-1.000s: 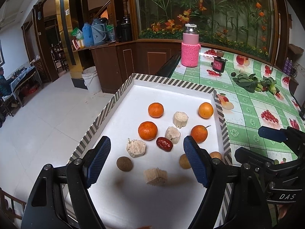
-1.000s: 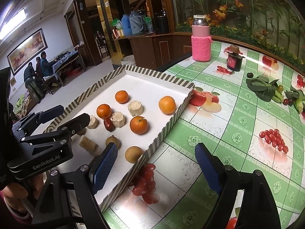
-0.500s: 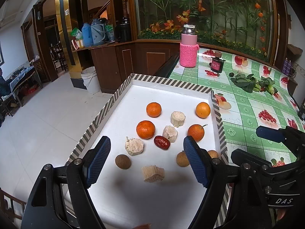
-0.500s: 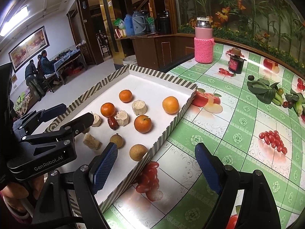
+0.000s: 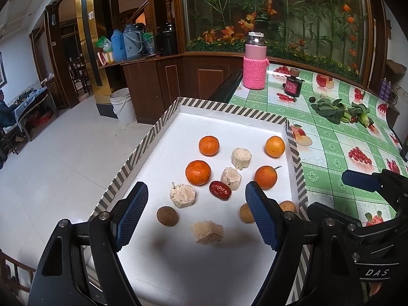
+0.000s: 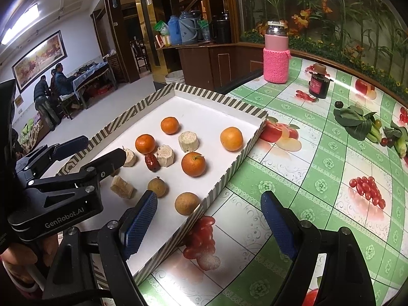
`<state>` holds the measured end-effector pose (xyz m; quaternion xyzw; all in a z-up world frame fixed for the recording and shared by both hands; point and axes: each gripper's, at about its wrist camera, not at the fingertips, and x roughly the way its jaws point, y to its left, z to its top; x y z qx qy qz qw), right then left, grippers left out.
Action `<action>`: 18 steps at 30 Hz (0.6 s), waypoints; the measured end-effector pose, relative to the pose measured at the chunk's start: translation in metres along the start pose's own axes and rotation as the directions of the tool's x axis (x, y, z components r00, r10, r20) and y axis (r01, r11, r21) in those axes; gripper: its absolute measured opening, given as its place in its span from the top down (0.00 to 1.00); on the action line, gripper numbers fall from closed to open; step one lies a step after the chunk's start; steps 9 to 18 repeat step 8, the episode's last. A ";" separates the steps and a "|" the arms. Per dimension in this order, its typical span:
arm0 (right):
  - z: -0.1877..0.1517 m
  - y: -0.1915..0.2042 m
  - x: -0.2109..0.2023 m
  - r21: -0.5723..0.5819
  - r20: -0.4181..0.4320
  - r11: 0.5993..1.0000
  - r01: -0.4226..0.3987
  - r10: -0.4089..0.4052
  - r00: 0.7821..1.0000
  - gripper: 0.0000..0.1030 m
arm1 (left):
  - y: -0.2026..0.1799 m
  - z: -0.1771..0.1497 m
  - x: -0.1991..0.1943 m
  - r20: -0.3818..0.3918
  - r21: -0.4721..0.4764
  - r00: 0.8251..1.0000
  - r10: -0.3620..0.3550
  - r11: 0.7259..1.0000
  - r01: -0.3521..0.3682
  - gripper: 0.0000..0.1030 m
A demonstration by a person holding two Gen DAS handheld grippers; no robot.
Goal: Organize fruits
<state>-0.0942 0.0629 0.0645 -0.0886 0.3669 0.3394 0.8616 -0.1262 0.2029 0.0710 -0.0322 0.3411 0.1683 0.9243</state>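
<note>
Striped tray rim [image 5: 230,107], bare white floor beyond fruit

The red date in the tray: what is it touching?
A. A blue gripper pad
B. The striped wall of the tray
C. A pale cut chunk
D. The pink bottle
C: in the right wrist view the red date lies against a pale cut chunk in the tray, away from the wall, and both grippers are open and empty.
</note>
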 end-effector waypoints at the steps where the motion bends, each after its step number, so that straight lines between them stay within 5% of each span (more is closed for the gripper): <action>1: 0.000 0.000 0.001 -0.002 -0.003 1.000 0.001 -0.001 1.000 0.18 | 0.000 0.000 0.000 0.003 0.001 1.000 0.006 1.000 -0.006 0.23; 18: 0.000 -0.008 -0.004 0.007 0.002 1.000 0.011 -0.011 1.000 0.18 | -0.011 0.003 -0.002 0.002 0.025 1.000 -0.011 1.000 0.011 0.23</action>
